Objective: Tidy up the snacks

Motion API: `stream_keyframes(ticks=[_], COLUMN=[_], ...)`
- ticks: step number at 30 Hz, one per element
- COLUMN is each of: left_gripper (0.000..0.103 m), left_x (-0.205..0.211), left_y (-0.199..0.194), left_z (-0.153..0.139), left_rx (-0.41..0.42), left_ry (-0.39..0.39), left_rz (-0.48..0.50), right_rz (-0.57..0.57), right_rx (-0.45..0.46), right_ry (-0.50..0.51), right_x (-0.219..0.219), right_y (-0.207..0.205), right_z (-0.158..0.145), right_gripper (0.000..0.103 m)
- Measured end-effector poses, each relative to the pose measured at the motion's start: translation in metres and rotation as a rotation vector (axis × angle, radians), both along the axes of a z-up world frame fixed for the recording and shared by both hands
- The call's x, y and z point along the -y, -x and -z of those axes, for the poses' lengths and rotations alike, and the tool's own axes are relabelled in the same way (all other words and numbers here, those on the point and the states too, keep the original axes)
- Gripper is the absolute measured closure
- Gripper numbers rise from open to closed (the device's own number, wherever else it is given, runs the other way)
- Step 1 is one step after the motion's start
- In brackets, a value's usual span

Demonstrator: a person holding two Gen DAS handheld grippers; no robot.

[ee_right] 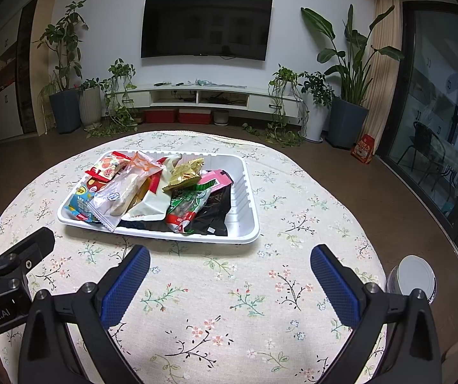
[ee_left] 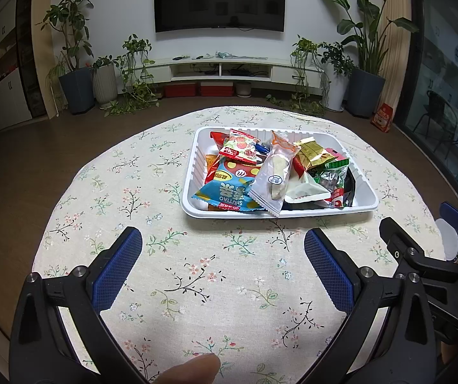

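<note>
While both grippers hover over the floral cloth [ee_left: 196,275], the snacks sit heaped in a white tray [ee_left: 361,206] ahead of them.

Leftmost, the left gripper [ee_left: 222,249] has its jaws spread wide with nothing between them, blue pads [ee_left: 116,272] over bare cloth near the tray's front rim; a fingertip [ee_left: 193,369] shows at the bottom edge. Inside the tray, a blue packet [ee_left: 225,195] lies at the front left, a clear pouch [ee_left: 277,172] crosses the middle, a gold packet [ee_left: 312,153] and a green one [ee_left: 333,172] lie further right. The right gripper [ee_right: 230,267] is likewise wide apart and empty, just short of the tray [ee_right: 245,240]. A white can [ee_right: 413,280] stands beyond the table's right edge.
</note>
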State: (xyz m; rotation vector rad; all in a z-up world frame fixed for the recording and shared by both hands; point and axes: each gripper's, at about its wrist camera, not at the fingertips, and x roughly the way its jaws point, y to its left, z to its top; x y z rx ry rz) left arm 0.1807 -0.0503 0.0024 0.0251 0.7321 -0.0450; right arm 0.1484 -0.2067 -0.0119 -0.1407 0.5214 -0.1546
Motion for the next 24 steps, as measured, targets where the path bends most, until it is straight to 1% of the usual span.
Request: stream_keyframes(ticks=[24], left_gripper=[0.0], left_x=[0.0005], left_y=[-0.0002], left_z=[-0.0004], left_rx=[0.005], left_ry=[-0.009], left_rz=[0.001], right_rz=[0.0], right_rx=[-0.003], right_ry=[0.0], right_x=[0.0007], right_y=[0.0001], right_z=[-0.0031], right_gripper=[0.0])
